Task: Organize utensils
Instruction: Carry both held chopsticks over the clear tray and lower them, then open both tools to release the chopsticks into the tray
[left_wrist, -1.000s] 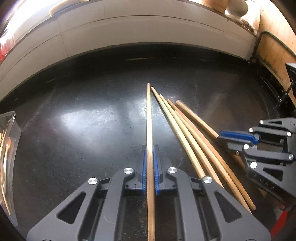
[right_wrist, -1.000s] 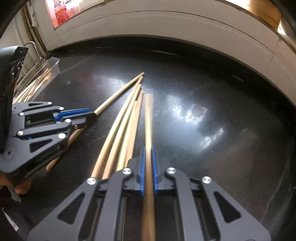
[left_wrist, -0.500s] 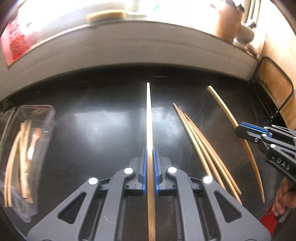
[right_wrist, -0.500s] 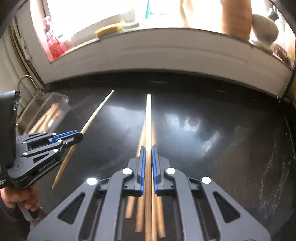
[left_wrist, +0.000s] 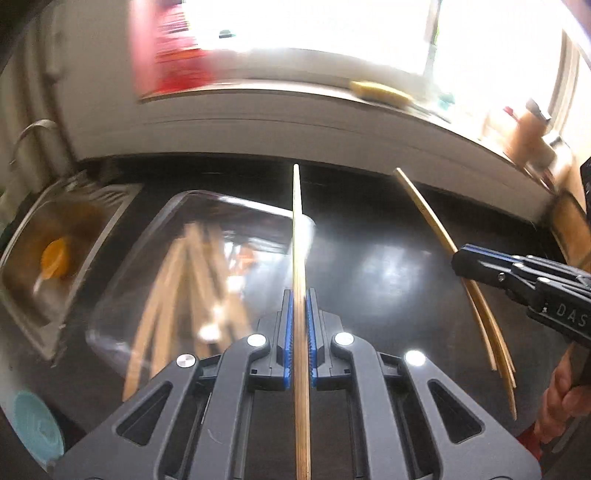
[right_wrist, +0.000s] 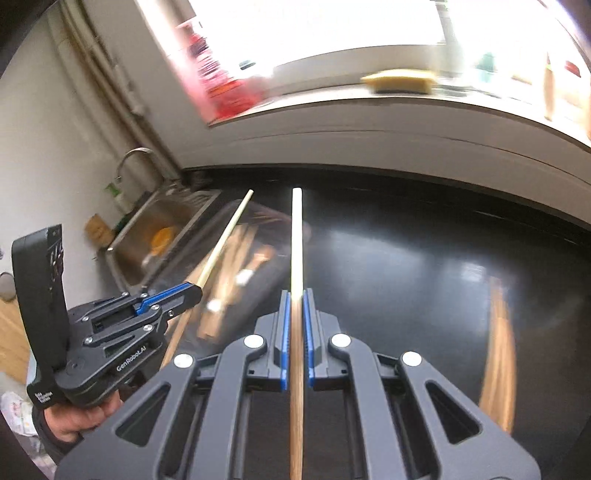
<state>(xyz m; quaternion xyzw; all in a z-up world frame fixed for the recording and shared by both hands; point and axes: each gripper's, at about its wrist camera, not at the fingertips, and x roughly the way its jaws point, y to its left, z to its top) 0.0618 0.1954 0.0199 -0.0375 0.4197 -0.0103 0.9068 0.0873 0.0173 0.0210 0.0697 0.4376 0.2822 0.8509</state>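
Note:
My left gripper (left_wrist: 299, 295) is shut on a thin wooden chopstick (left_wrist: 296, 221) that points straight ahead over the right edge of a clear plastic container (left_wrist: 229, 201). Several chopsticks (left_wrist: 177, 280) lie inside it. In the same view my right gripper (left_wrist: 458, 258) comes in from the right, shut on another chopstick (left_wrist: 417, 199). In the right wrist view my right gripper (right_wrist: 294, 295) clamps its chopstick (right_wrist: 297, 229), the container (right_wrist: 269, 221) lies ahead on the left, and the left gripper (right_wrist: 192, 293) holds its stick (right_wrist: 229, 229) above it. Both are held above the black counter.
Loose chopsticks (left_wrist: 491, 332) lie on the black counter (left_wrist: 388, 266) to the right, blurred in the right wrist view (right_wrist: 498, 332). A steel sink (left_wrist: 55, 258) with a tap adjoins the container's left. A white sill with a sponge (left_wrist: 380, 92) runs along the back.
Both grippers have risen off the counter and swung left, each carrying one chopstick. The container and sink have come into view ahead; the loose pile has dropped away to the right.

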